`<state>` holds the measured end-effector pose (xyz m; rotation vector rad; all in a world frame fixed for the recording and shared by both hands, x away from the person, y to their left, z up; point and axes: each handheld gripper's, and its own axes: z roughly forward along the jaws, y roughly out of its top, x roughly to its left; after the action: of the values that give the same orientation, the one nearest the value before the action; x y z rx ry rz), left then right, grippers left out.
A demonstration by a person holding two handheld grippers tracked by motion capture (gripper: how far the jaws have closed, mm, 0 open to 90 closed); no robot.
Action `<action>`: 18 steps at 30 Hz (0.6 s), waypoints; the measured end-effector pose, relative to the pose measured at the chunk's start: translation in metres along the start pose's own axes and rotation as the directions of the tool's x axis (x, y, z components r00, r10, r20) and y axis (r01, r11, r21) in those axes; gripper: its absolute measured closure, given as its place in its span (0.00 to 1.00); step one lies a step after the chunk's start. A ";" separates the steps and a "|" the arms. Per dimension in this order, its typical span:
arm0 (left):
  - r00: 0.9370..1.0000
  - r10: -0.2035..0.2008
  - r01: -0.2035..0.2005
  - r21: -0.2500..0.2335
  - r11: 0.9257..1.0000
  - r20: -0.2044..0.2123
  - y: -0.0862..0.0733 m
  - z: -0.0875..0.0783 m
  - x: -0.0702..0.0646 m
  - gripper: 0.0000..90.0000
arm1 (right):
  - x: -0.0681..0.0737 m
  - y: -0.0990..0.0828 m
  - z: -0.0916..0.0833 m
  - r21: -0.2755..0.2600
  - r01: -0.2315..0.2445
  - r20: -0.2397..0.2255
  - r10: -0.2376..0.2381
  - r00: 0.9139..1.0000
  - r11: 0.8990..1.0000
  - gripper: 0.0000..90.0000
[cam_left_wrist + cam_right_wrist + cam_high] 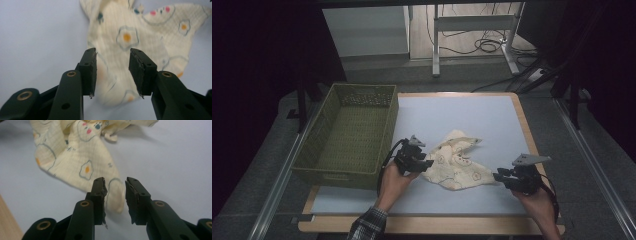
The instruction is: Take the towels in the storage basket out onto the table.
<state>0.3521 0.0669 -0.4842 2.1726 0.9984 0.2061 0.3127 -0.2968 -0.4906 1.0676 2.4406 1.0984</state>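
Note:
A crumpled cream cloth (457, 160) printed with fried eggs and small coloured shapes lies on the pale blue mat (462, 110). My left gripper (428, 164) is at the cloth's left edge, and in the left gripper view its jaws (112, 70) stand apart over the cloth (125, 37) without pressing it. My right gripper (496, 176) is at the cloth's right corner. In the right gripper view its jaws (115, 195) stand apart with the tip of the cloth (75, 157) lying loose between them.
An olive woven basket (337, 177) stands at the left of the table, beside my left hand, with nothing in it. The mat lies on a wooden tabletop (527, 130). Desk legs and cables (482, 45) are on the floor beyond.

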 end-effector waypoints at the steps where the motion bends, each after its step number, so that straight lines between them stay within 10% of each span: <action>1: 1.000 0.008 -0.008 -0.002 1.000 -0.008 0.006 0.003 0.000 0.64 | -0.002 0.003 0.002 -0.003 -0.001 -0.001 0.001 1.000 1.000 0.76; 10: 0.998 0.056 -0.056 0.023 0.998 -0.031 0.052 0.037 0.006 0.60 | -0.015 0.038 0.041 0.014 0.018 -0.023 -0.018 1.000 1.000 0.76; 18: 0.997 0.071 -0.069 0.042 0.997 -0.034 0.063 0.064 0.011 0.58 | -0.004 0.067 0.087 0.059 0.071 -0.062 -0.067 0.996 0.996 0.68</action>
<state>0.4236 0.0122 -0.4900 2.2501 0.9544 0.2599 0.3937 -0.2230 -0.5017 0.9731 2.5527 1.0557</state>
